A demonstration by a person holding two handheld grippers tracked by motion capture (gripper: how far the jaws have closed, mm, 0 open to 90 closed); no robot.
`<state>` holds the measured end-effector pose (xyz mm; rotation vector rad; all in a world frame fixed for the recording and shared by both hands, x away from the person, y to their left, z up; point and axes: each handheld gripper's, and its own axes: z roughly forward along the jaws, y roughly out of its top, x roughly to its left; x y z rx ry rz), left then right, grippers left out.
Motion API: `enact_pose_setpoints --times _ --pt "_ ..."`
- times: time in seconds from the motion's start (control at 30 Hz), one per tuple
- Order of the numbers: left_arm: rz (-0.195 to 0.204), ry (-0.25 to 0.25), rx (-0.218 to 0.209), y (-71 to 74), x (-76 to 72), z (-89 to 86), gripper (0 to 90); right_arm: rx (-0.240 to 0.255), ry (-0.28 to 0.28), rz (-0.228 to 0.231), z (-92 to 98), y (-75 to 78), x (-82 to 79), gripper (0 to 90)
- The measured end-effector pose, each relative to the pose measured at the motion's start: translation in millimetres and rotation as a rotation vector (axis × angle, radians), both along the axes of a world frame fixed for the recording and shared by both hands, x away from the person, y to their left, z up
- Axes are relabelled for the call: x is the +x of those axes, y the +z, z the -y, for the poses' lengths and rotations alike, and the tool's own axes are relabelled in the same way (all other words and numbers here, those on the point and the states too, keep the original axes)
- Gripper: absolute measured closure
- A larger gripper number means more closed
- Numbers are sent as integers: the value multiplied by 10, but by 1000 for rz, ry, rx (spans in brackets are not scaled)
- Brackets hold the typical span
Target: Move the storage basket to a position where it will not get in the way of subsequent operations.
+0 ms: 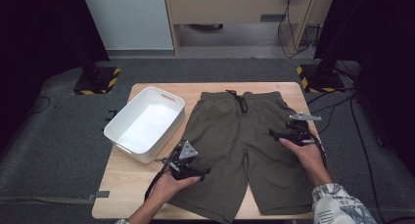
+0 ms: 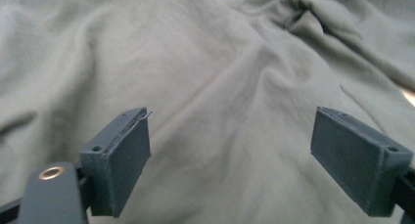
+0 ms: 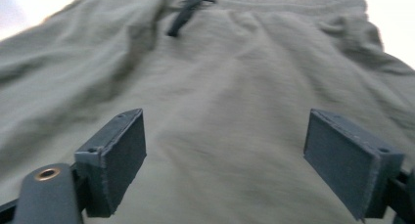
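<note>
Seen from above: a pale wooden rectangular bench on a grey carpeted floor. Spread flat across the bench's middle and right, a pair of olive-green cotton shorts, waistband toward the far edge, a dark drawstring knotted at the waistband's centre, both leg hems toward the near edge, the left hem hanging just over it. Just left of the shorts, touching the cloth's edge, a white rectangular plastic bin, set at an angle, nothing inside.

Beyond the shorts, past the bench's far edge: a light wooden cabinet frame against a white wall panel, loose black cables on the floor. Left and right of the bench's far corners, black stand bases with yellow-and-black hazard tape, and black curtains at both sides.

Left gripper, held in a hand at the outer edge of the shorts' left leg, low over the cloth; jaws wide apart, gripping nothing, only wrinkled olive fabric beyond them in the left gripper view. Right gripper, held in a hand with a patterned sleeve, over the right hip of the shorts; jaws likewise wide apart and holding nothing, the waistband and drawstring ahead of them in the right gripper view.
</note>
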<state>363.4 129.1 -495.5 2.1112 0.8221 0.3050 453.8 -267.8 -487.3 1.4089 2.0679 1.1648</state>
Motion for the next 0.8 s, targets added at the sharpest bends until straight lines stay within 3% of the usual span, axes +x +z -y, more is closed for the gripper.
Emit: enact_pose_setpoints --times 0.1,0.3,0.37,0.43,0.57,0.8 --pt "7 -18 13 117 115 16 135 8 40 6 -128 32 -40 118" --pt "2 9 -43 384 323 -32 93 10 139 13 -446 102 -161 92" --pt "8 -9 -45 459 368 -42 81 20 184 21 -558 122 -219 93" --pt "16 -14 -55 524 414 -48 77 61 220 20 -675 133 -287 93" --pt "21 -22 -69 617 516 -20 76 63 276 23 -926 159 -401 98" --pt "49 -18 -49 783 616 62 72 13 322 19 -1246 118 -514 106"
